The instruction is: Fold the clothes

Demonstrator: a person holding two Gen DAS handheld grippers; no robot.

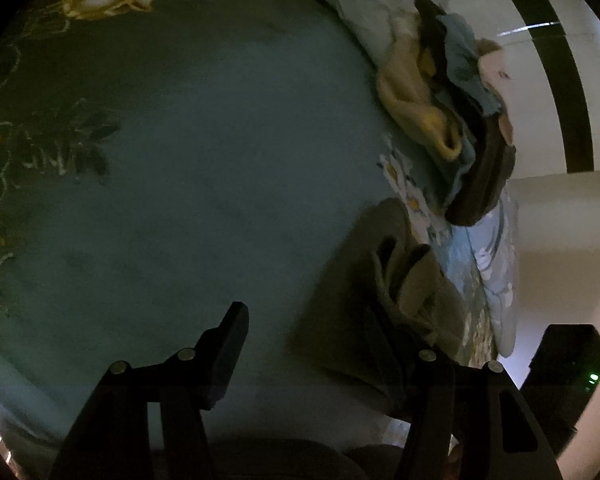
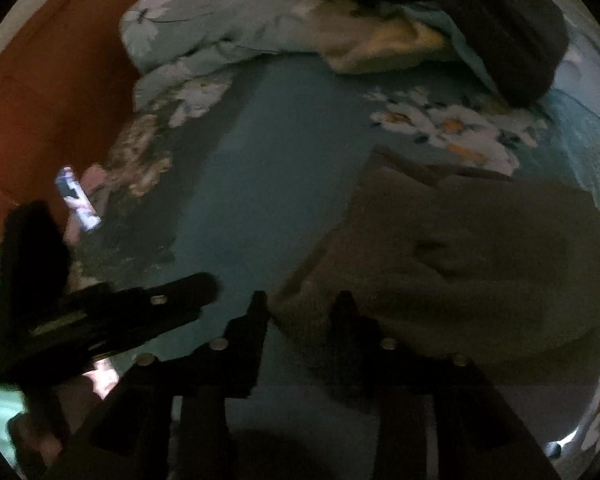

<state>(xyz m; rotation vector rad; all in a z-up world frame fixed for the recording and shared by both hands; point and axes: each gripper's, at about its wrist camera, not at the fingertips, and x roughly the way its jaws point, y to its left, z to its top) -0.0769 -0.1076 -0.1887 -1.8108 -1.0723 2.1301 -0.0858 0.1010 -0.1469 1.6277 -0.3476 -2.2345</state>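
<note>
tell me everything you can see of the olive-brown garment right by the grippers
The olive-brown garment looks like soft, fuzzy knit or fleece. It lies mostly flat on the teal floral bedsheet, loosely folded, with straight upper edges and a rumpled flap showing in the left wrist view. The right gripper is at its near corner, fingers apart. The clothes pile lies apart from it.

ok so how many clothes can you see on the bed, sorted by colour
Olive-grey: 1, the folded garment nearest the tools.
Yellow: 1, in the pile.
Light blue: 1, in the same pile.
Dark brown-black: 1, folded at the pile's edge.
Total: 4 that I can tell apart; the dim, blurred pile may hide more.
</note>
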